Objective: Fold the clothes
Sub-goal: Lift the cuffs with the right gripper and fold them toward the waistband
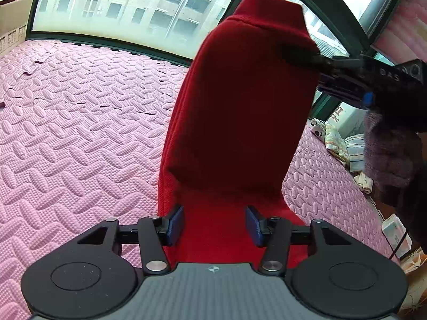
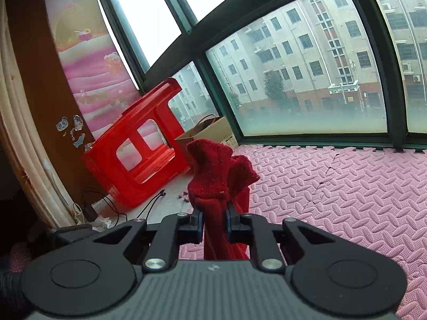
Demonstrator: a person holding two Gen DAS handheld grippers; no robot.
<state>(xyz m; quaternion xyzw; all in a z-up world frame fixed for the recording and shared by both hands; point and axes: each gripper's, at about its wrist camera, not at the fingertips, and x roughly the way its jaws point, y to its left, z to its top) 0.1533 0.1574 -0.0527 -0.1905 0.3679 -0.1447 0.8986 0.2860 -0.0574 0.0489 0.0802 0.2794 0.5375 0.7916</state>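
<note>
Pink foam matting (image 1: pixel 74 122) covers the floor up to a wide window (image 2: pixel 307 61) facing apartment blocks. Over it a red knit garment (image 1: pixel 234 112) hangs stretched, its lower end lying between the left gripper (image 1: pixel 214 222) pads, which stand partly apart; whether they press the cloth is unclear. At the upper end the right gripper (image 2: pixel 215 222) is clamped on bunched fabric. Beside the wall lies a tipped red plastic stool (image 2: pixel 138 144) (a brown paper bag (image 2: pixel 205 130) just behind it).
</note>
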